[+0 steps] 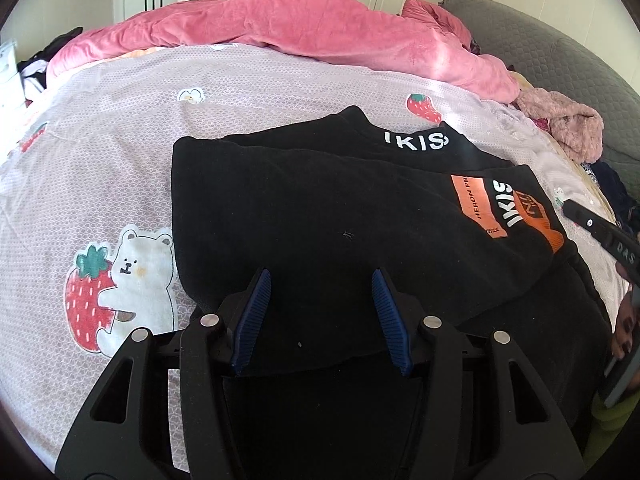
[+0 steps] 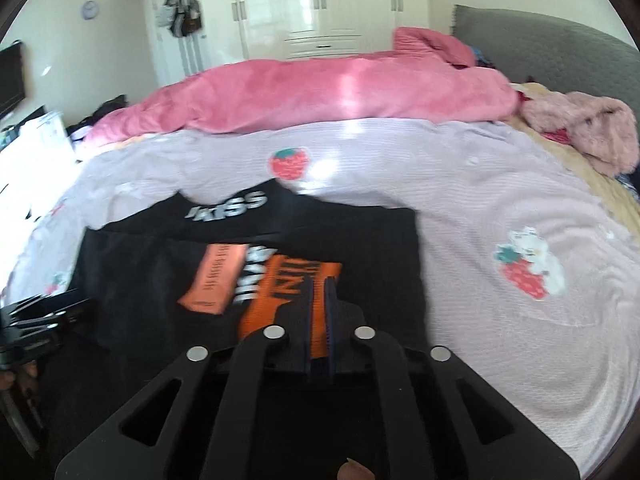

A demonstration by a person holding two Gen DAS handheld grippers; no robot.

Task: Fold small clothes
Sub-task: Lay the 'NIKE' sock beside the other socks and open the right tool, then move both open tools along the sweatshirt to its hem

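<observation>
A black garment [image 1: 320, 216] with white lettering and orange patches lies partly folded on the lilac bed sheet [image 1: 100, 152]. My left gripper [image 1: 322, 280] is open, its blue pads over the garment's near edge, holding nothing. In the right wrist view the garment [image 2: 256, 248] lies left of centre, motion-blurred. My right gripper [image 2: 320, 284] has its pads pressed together over the orange patch [image 2: 288, 280]; whether cloth is pinched between them I cannot tell. The right gripper's tip also shows at the right edge of the left wrist view [image 1: 592, 228].
A pink duvet [image 1: 300, 24] is heaped along the far side of the bed. A fluffy pink garment [image 1: 568, 124] lies at the right by the grey headboard [image 1: 560, 52]. White wardrobes [image 2: 320, 8] stand behind. Strawberry and bear prints mark the sheet.
</observation>
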